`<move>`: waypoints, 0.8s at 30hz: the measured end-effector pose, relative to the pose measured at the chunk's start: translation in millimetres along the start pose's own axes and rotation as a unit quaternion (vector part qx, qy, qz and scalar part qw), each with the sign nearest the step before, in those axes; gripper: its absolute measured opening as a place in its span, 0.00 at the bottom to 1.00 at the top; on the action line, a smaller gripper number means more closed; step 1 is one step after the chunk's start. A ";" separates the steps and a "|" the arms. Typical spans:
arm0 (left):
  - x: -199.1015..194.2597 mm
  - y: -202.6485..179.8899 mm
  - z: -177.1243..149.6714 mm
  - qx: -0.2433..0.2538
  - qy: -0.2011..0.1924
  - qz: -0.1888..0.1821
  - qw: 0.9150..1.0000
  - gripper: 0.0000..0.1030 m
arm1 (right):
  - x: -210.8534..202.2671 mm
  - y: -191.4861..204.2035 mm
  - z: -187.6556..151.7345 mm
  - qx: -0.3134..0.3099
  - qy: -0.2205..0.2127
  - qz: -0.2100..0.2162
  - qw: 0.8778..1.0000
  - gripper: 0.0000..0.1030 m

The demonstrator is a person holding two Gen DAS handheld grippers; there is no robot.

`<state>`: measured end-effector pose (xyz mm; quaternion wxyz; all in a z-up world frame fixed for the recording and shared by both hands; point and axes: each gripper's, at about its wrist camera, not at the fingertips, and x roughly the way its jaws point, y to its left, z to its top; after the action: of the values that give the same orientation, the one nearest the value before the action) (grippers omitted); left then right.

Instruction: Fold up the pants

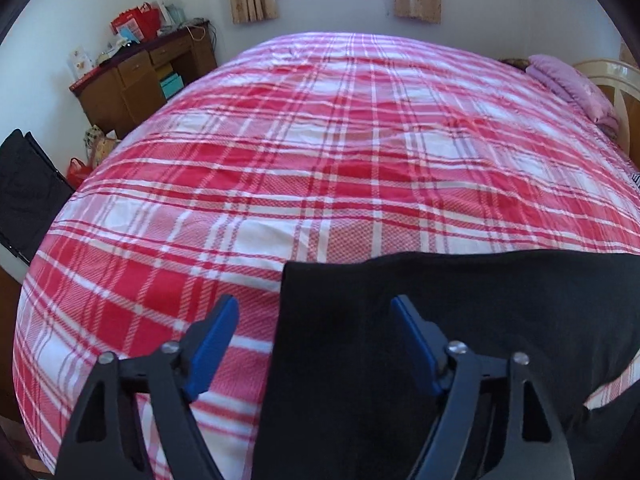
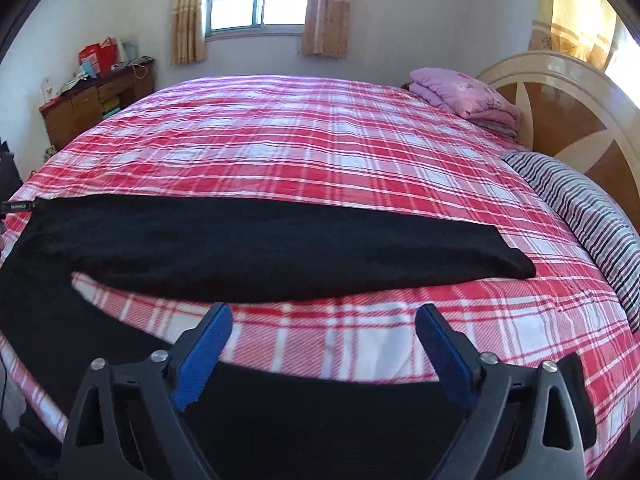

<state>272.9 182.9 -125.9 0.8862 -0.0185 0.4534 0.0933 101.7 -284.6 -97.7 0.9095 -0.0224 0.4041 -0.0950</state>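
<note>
The black pants (image 2: 256, 240) lie spread flat on the plaid bed (image 2: 320, 140), legs apart, presumably ready for folding, while the left hand-held gripper (image 1: 314, 316) and right hand-held gripper (image 2: 324, 322) hover wide open, holding nothing.

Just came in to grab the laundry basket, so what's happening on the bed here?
A person holding a gripper in each hand is setting up to fold a pair of black pants laid out on the red plaid bedspread. One leg lies stretched across the bed; the other runs along the near edge. The left gripper hovers open over the pants' left end, and the right gripper is open over the near leg. Neither has gripped the fabric.
</note>
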 end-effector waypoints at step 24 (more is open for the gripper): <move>32.2 16.1 10.6 -0.033 0.055 -0.125 0.990 0.18 | 160.7 -227.3 80.7 0.162 0.128 -0.090 0.974 0.64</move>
<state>296.8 204.8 -144.8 0.8634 -0.1089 0.4926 -0.0042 231.5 -541.2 -134.2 0.8293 0.1013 0.4930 -0.2429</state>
